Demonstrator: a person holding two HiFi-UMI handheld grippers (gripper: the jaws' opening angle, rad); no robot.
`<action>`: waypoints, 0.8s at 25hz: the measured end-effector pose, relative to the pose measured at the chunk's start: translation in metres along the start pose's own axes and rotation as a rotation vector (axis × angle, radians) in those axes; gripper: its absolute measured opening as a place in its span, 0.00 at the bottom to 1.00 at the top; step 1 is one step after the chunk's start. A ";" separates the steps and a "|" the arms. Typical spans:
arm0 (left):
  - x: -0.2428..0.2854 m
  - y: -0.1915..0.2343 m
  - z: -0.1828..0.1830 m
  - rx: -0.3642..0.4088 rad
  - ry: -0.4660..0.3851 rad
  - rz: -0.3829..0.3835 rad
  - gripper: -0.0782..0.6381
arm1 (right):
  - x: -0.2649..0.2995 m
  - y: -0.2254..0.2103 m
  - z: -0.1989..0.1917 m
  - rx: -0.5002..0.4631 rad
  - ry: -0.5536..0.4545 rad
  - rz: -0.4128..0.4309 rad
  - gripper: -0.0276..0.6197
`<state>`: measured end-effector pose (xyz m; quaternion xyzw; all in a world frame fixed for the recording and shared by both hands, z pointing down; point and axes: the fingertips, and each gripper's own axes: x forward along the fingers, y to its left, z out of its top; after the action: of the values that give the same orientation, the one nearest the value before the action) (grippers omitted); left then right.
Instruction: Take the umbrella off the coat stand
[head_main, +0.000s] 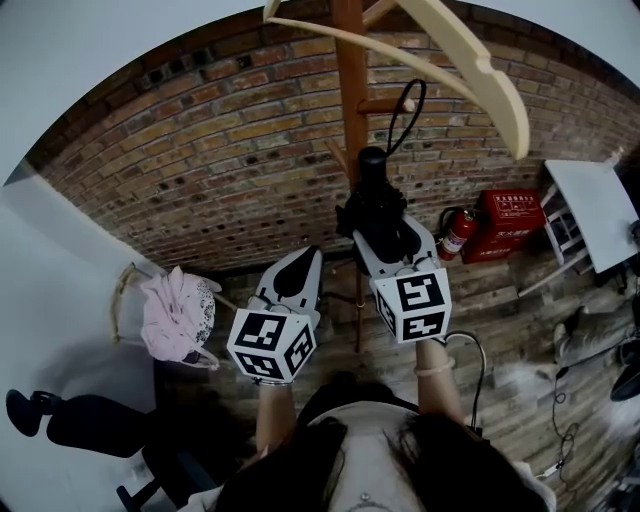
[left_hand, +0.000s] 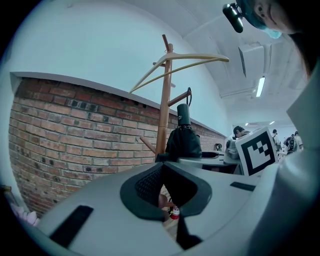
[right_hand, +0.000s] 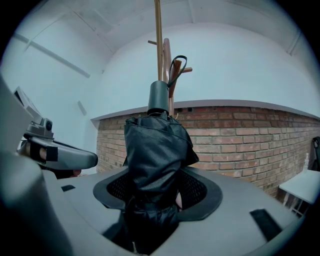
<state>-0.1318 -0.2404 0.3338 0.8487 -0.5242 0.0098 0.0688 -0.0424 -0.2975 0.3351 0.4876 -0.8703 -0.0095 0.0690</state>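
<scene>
Right gripper (right_hand: 156, 192): fingers clenched on folded black umbrella (right_hand: 157, 145), upright between them; coat stand (right_hand: 158, 45) just beyond. Left gripper (left_hand: 167, 192): fingers closed, empty. Red box (head_main: 512, 225) lettering unreadable.

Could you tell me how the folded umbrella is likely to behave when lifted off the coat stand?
The umbrella bunches where the right gripper clamps it, so it will probably squash a little. Its handle looks rigid, so the core should stay stiff. The thin strap loops over a peg, so it may snag unless lifted clear.
</scene>
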 end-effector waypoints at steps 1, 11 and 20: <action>-0.001 -0.001 0.000 0.000 0.000 0.000 0.12 | -0.002 0.000 0.000 0.000 -0.002 -0.001 0.47; -0.010 -0.018 -0.001 0.000 -0.004 -0.005 0.12 | -0.022 0.002 0.001 0.001 -0.011 0.004 0.47; -0.019 -0.034 -0.001 0.007 -0.010 0.005 0.12 | -0.041 0.001 0.003 0.013 -0.029 0.016 0.47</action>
<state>-0.1101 -0.2082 0.3298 0.8476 -0.5268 0.0076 0.0633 -0.0226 -0.2625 0.3279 0.4807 -0.8752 -0.0105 0.0535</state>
